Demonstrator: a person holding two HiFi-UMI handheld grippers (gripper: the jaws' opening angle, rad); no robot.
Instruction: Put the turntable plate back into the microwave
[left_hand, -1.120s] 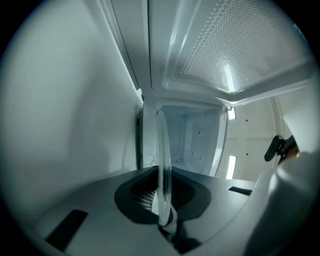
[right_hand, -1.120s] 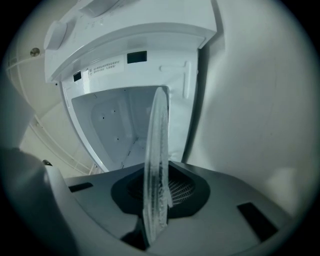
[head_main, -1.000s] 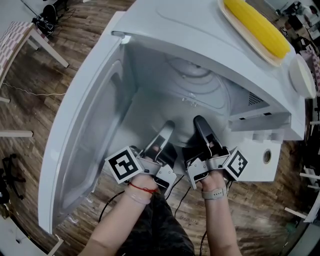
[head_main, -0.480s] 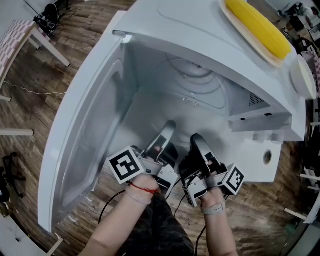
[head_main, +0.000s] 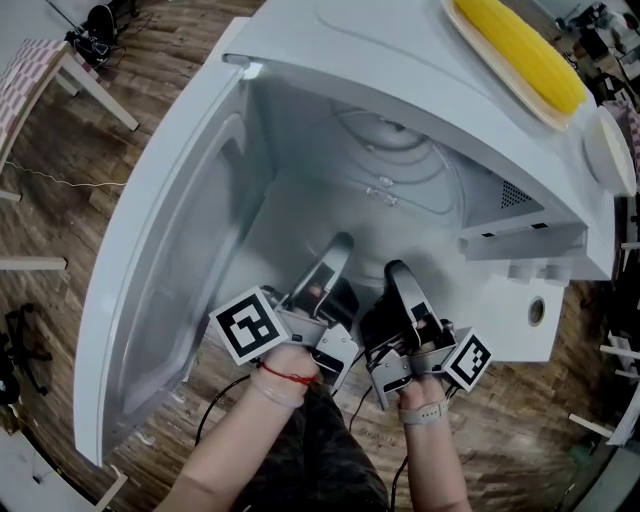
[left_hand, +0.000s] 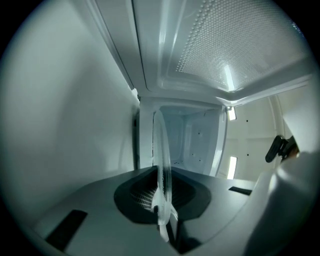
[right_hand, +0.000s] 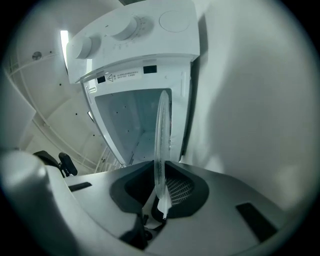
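Observation:
The white microwave stands with its door swung wide to the left. A clear glass turntable plate shows faintly as rings inside the cavity. My left gripper and right gripper sit side by side at the cavity mouth. Each is shut on the plate's near rim. In the left gripper view the plate runs edge-on between the jaws of the left gripper. The right gripper view shows the same glass edge pinched in the right gripper.
A cob of corn lies on a dish on top of the microwave, with a white dish beside it. The control panel's knob is right of the opening. A table stands on the wooden floor at far left.
My right gripper has drawn back a little toward the person. The left gripper has hardly moved. Both keep their hold on the plate.

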